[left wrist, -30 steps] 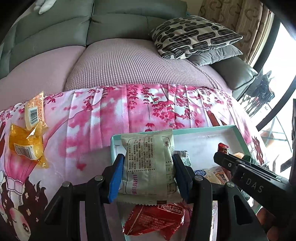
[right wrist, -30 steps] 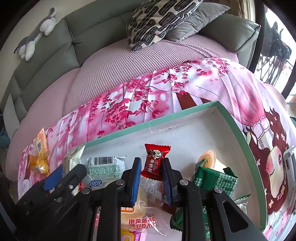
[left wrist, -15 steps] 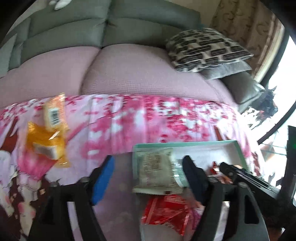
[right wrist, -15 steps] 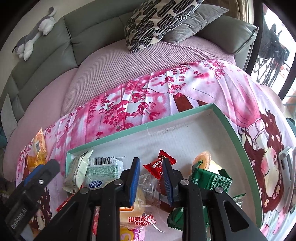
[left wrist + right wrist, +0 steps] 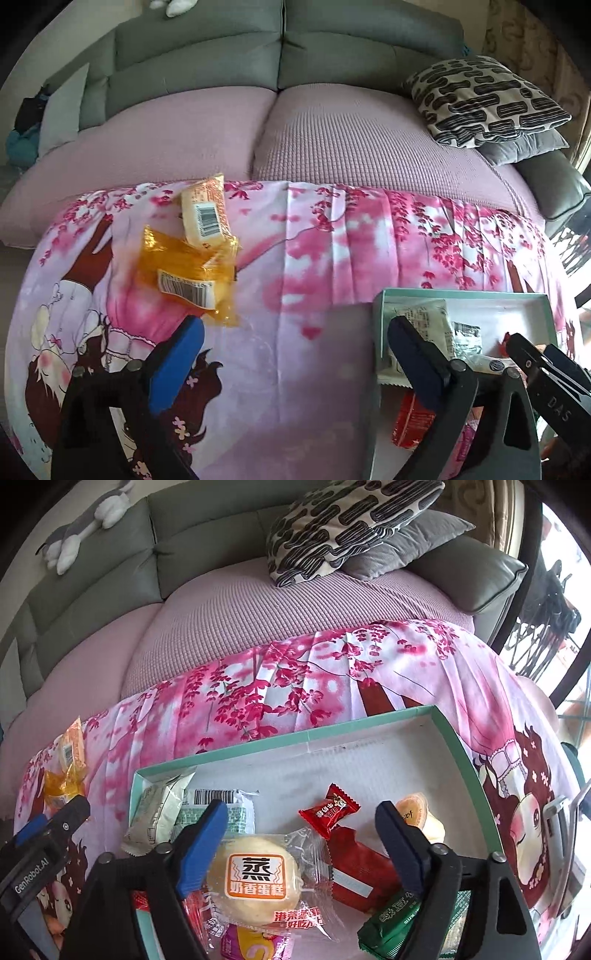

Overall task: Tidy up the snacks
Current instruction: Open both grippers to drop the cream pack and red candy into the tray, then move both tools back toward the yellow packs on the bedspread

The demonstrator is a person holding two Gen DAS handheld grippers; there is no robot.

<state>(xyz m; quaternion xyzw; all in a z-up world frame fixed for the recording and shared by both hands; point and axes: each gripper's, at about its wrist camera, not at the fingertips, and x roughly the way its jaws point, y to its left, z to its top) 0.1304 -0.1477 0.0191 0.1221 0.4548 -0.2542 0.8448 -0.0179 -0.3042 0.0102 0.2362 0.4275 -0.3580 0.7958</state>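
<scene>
Box (image 5: 466, 760): teal rim, white floor, lying on the pink cloth (image 5: 280, 686); its long axis runs from 8 to 2 o'clock in the right wrist view.

Contents, right wrist view:
- Small red candy (image 5: 329, 809), centre of the box; long axis 7 to 1 o'clock, twisted ends at each.
- Cream packet (image 5: 159, 810) at the 9 o'clock end, leaning on the rim, long axis 7 to 1 o'clock.
- Green-and-white packet (image 5: 236, 805) just beside it, barcode end toward 12.
- Round cake (image 5: 255, 877) in clear wrap, label upright to the camera.
- Red packet (image 5: 360, 871) at 3 o'clock of the cake, long axis 10 to 4 o'clock.
- Orange jelly cup (image 5: 413, 808) at 2 o'clock; green packet (image 5: 391, 923) at 5 o'clock.

Outside the box, left wrist view:
- Two yellow packets (image 5: 192, 273) on the cloth at 10 o'clock, overlapping; the upper one's long axis runs roughly 12 to 6, barcodes up.

Left gripper (image 5: 291, 350): jaws wide, just been opening, nothing between them, over bare cloth; the box (image 5: 461, 295) sits at its 3 o'clock.

Right gripper (image 5: 299, 834): jaws wide, just been opening; the candy and cake lie between them on the box floor, pads apart from both.
</scene>
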